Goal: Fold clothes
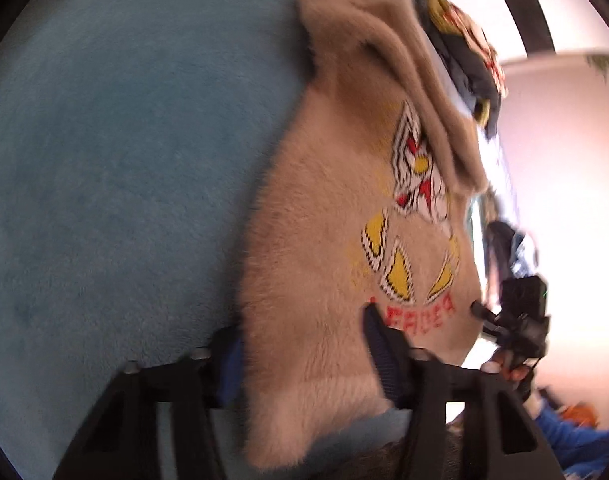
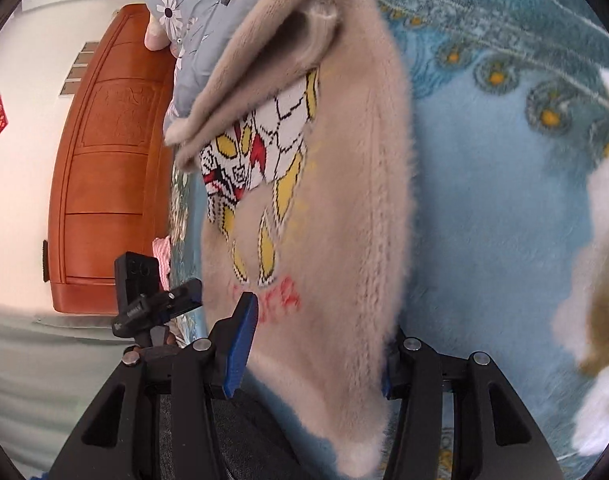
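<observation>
I have the beige fuzzy sweater (image 1: 336,248) by its hem, spread on the blue blanket (image 1: 104,180) of the bed. My left gripper (image 1: 304,344) fingers pinch one corner; my right gripper (image 2: 316,344) fingers, about half open, clamp the other (thick fabric fills the gap). One sleeve (image 2: 264,60) already lies across the chest; the body fold remains, I judge.

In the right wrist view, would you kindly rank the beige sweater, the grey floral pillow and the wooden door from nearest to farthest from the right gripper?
1. Beige sweater: lies between the right gripper's fingers, on the blue blanket.
2. Grey floral pillow: beyond the sweater, upper left.
3. Wooden door: farthest, across the room at left.
</observation>
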A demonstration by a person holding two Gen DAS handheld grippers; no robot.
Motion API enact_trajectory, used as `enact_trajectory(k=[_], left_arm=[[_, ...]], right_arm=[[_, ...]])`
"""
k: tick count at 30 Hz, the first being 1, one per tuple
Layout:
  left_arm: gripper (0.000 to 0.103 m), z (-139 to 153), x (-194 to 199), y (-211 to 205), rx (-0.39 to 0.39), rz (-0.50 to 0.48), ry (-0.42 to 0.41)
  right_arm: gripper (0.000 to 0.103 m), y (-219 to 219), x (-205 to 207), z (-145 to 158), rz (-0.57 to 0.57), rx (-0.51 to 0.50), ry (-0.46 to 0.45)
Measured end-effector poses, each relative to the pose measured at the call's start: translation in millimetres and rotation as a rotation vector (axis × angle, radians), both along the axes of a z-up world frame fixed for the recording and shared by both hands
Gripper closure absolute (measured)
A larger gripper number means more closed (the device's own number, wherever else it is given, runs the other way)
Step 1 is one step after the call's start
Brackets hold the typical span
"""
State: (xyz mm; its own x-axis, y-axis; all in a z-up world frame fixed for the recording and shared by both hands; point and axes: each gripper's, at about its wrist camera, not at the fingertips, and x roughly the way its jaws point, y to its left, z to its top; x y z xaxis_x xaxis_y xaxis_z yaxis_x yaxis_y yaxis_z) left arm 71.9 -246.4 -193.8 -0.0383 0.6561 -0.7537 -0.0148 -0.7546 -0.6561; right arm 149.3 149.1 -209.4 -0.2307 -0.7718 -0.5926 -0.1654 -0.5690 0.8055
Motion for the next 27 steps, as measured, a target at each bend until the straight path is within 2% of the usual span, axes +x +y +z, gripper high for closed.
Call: enact_trajectory(k=[1, 2, 3, 4, 7, 9, 11, 14, 17, 20, 23, 27], left_arm=[[0.078, 0.3, 0.7, -3.0, 0.007, 0.019, 0.004], [0.082, 0.6, 1.5, -6.1, 0.013, 0.039, 0.007], [0.083, 2.5, 2.7, -5.2, 0.013, 0.037, 0.018], [0.088, 5.0, 3.6, -3.1, 0.007, 0.030, 0.029], [0.089, 21.8, 4.7, -1.4, 0.001, 0.022, 0.080], [0.090, 37.2, 2.4, -4.8, 0.029, 0.050, 0.120], [0.090, 55.9, -1.8, -4.7, 0.064, 0.090, 0.164], [0.090, 88.8, -5.7, -6.8, 0.126, 0.134, 0.225], [0.090, 117.7, -6.7, -3.8, 0.155, 0.151, 0.263], [0.090, 136.5, 7.2, 0.1, 0.127, 0.146, 0.236], [0.090, 143.6, 29.9, 1.1, 0.099, 0.136, 0.182], [0.090, 140.6, 64.1, 0.8, 0.099, 0.172, 0.104]], right_arm=[[0.056, -0.2, 0.4, 0.8, -0.004, -0.006, 0.002], [0.062, 1.3, -1.4, 2.0, -0.007, -0.007, 0.002], [0.064, 2.8, -3.1, 3.3, -0.010, -0.008, 0.002], [0.066, 4.3, -4.9, 4.6, -0.013, -0.009, 0.001], [0.071, 7.2, -12.3, 8.3, -0.029, -0.009, -0.013], [0.075, 8.6, -17.0, 10.6, -0.042, -0.031, -0.015], [0.086, 9.9, -23.6, 17.5, -0.067, -0.085, -0.003], [0.089, 13.4, -35.7, 34.3, -0.105, -0.176, 0.033], [0.089, 18.2, -49.9, 60.4, -0.133, -0.278, 0.095], [0.089, 24.0, -54.5, 87.9, -0.117, -0.337, 0.148], [0.089, 27.9, -44.1, 107.3, -0.067, -0.328, 0.176], [0.089, 40.9, -17.9, 109.0, -0.039, -0.325, 0.160]])
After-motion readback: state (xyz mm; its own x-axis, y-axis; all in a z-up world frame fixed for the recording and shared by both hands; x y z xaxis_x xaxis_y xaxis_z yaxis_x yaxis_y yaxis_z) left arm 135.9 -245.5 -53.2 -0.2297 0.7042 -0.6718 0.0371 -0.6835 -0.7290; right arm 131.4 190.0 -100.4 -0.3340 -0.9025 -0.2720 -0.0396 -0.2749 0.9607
